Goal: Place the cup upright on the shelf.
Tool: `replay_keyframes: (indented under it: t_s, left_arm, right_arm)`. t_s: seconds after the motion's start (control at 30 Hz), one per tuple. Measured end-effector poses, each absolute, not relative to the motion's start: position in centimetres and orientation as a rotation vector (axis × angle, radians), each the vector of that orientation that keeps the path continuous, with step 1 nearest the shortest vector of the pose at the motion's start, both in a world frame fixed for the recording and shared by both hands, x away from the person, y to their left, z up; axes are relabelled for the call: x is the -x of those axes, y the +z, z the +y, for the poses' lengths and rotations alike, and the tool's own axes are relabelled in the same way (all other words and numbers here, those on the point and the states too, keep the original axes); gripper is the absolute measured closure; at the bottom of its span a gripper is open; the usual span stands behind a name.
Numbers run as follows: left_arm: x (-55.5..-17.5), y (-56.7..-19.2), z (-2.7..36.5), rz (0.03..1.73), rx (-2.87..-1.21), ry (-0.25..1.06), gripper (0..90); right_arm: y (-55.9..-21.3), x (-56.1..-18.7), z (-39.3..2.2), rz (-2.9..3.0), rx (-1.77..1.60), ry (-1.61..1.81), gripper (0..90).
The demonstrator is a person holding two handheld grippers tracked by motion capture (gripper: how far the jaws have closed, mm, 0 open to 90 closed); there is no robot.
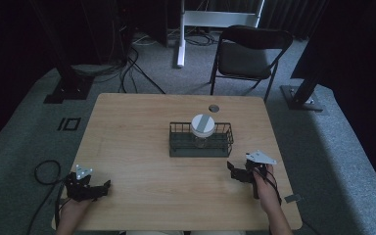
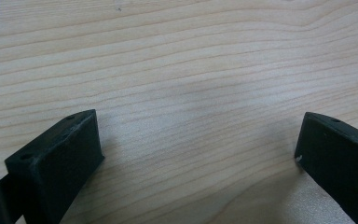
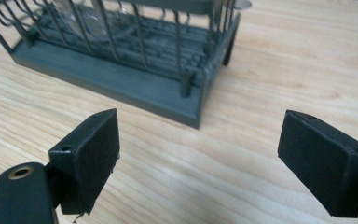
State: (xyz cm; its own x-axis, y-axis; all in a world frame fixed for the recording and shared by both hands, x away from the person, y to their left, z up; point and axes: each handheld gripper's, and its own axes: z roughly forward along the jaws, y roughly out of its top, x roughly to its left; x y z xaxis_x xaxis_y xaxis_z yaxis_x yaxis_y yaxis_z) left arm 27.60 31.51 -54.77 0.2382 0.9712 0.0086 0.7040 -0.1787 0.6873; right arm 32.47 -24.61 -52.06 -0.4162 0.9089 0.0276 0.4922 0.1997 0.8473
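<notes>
One white-lidded glass jar (image 1: 202, 128) stands inside the single dark wire basket (image 1: 175, 148) at the middle of the wooden table (image 1: 127, 142). My right gripper (image 1: 231, 169), jaws spread wide and empty, sits near the basket's right front corner, pointing at it. My left gripper (image 1: 108, 186), jaws likewise apart over bare wood, rests well away from the basket, toward the table's near left corner. One folding chair (image 1: 247, 54) stands beyond the basket.
</notes>
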Motion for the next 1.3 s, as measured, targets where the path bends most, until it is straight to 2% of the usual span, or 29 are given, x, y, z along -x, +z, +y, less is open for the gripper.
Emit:
replay_keyframes:
  t_s: [0.53,1.3]
  left_arm:
    - [-27.6,-54.8,31.5,1.528,-1.954,0.618,0.6]
    - [-27.6,-54.8,31.5,1.527,-1.954,0.618,0.6]
  right_arm:
    - [-53.8,-32.8,-27.0,1.97,-1.419,1.015,12.4]
    - [-55.1,-33.3,-27.5,2.052,-1.484,0.889,11.8]
